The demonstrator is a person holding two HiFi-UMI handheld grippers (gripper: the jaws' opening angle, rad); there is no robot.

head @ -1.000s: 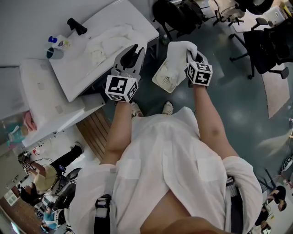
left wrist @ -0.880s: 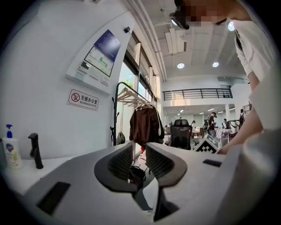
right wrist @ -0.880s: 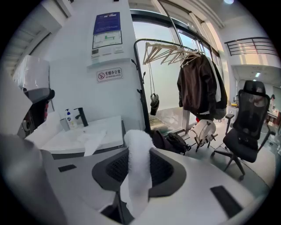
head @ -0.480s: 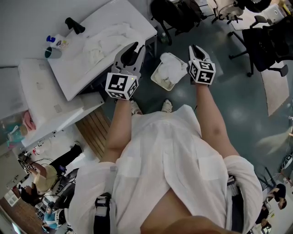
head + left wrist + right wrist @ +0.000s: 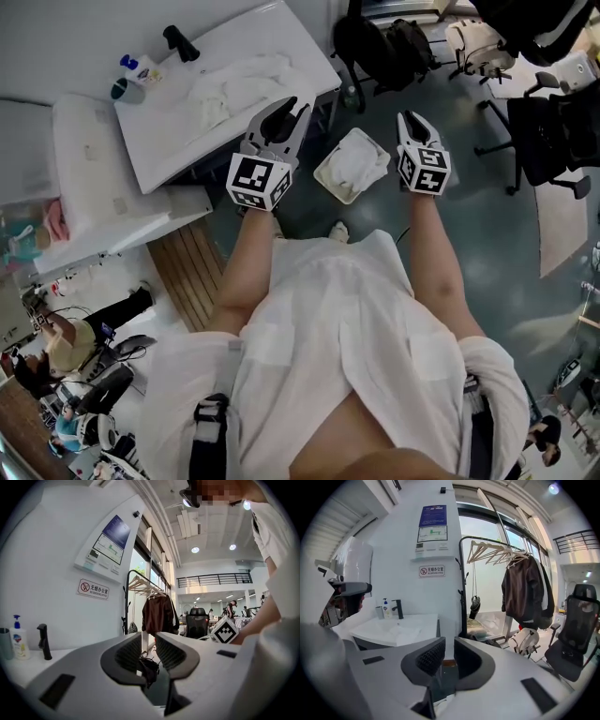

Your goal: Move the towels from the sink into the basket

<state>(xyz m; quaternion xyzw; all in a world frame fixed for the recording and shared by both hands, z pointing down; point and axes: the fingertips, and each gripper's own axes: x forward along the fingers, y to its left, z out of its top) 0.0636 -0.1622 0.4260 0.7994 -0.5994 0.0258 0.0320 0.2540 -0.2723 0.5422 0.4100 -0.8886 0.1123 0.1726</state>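
Observation:
Several white towels [image 5: 239,80] lie crumpled in the white sink [image 5: 159,131] at the upper left. On the floor between my grippers stands the white basket [image 5: 323,173], with one white towel [image 5: 356,161] lying in it. My left gripper [image 5: 291,105] [image 5: 149,646] hovers at the sink's near corner, its jaws a narrow gap apart and empty. To the right of the basket and level with it, my right gripper [image 5: 410,117] [image 5: 449,656] is shut on nothing. The right gripper view shows the sink [image 5: 370,632] off to the left.
A black faucet [image 5: 180,42], a soap bottle [image 5: 136,66] and a cup [image 5: 122,89] stand at the sink's far end. A white cabinet [image 5: 94,178] adjoins the sink on the left. Black office chairs [image 5: 553,131] crowd the upper right. A coat rack with a dark jacket [image 5: 525,592] stands ahead.
The right gripper held a white towel over the basket a second ago; it has let go, the towel now lies in the basket, and the gripper has drawn off to the right.

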